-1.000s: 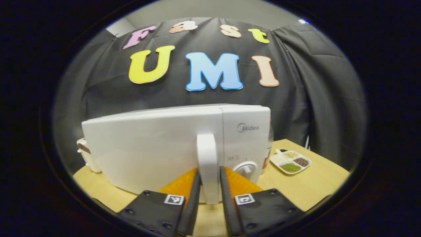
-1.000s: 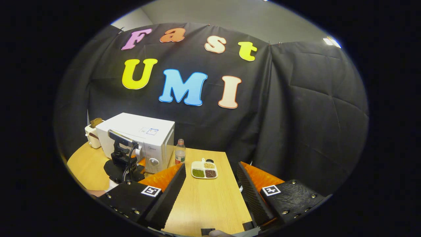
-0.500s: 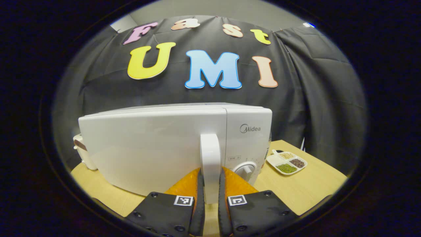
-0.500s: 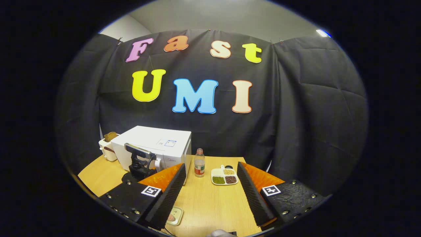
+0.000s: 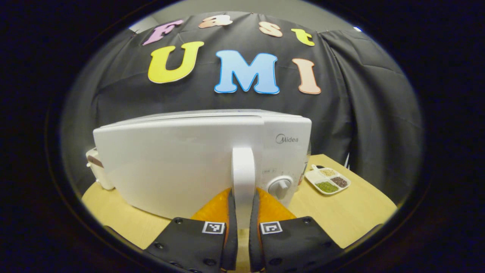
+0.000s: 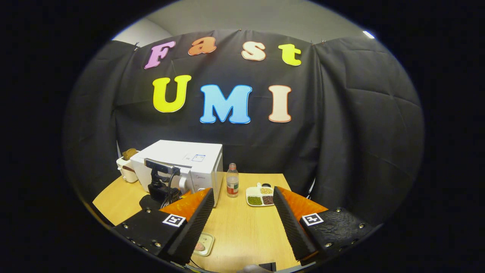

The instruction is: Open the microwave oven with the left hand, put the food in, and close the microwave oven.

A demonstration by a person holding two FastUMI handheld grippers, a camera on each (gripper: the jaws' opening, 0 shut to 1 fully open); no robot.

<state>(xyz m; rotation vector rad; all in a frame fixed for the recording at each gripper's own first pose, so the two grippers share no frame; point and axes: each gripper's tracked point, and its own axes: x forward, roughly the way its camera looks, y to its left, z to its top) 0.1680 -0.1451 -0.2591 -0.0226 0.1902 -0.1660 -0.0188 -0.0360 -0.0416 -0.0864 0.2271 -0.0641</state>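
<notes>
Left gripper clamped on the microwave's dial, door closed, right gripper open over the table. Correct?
Not quite. In the left gripper view the left gripper is clamped on the microwave's vertical door handle, not the dial, which sits untouched beside it. Door closed and right gripper open over the table both hold.

Two handheld grippers — black shells, orange fingers

Left gripper (image 5: 239,231) and right gripper (image 6: 242,220) alike: black housings studded with screws, one square black-and-white marker per finger, orange wedge fingers faced with ribbed black pads (image 6: 288,223) — textured, sawtooth-edged.

Prob. a staged demo booth: black cloth wall (image 6: 341,113), wooden table (image 6: 242,231) w/ microwave (image 6: 189,159).
</notes>
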